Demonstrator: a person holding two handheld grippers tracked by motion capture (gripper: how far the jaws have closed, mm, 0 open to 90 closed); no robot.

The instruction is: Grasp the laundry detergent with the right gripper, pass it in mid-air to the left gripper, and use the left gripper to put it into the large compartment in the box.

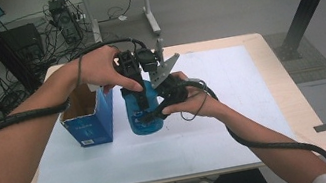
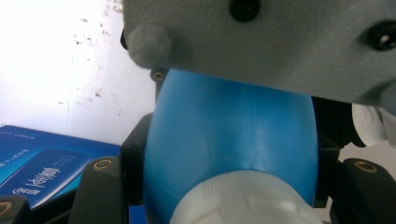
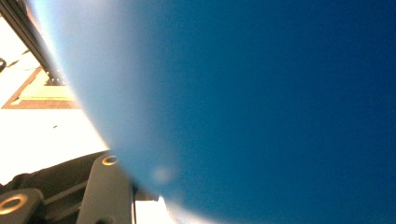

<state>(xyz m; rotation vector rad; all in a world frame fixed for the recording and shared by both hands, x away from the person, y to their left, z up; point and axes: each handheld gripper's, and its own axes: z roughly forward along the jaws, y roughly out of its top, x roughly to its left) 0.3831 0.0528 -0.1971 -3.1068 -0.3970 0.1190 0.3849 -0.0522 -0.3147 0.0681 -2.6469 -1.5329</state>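
Overhead, in the high view, a blue bottle stood upright near the middle of the white surface, just beside an open blue carton that sat toward the surface's left edge. The left hand-held gripper came down on the bottle from above, and the right hand-held gripper met it from the right side; both were clenched on the bottle.

From the left gripper view, the blue bottle filled the gap between the black jaws, its white cap lowest in frame, the blue carton at lower left.

From the right gripper view, the blue bottle sat blurred, pressed close against the jaws.
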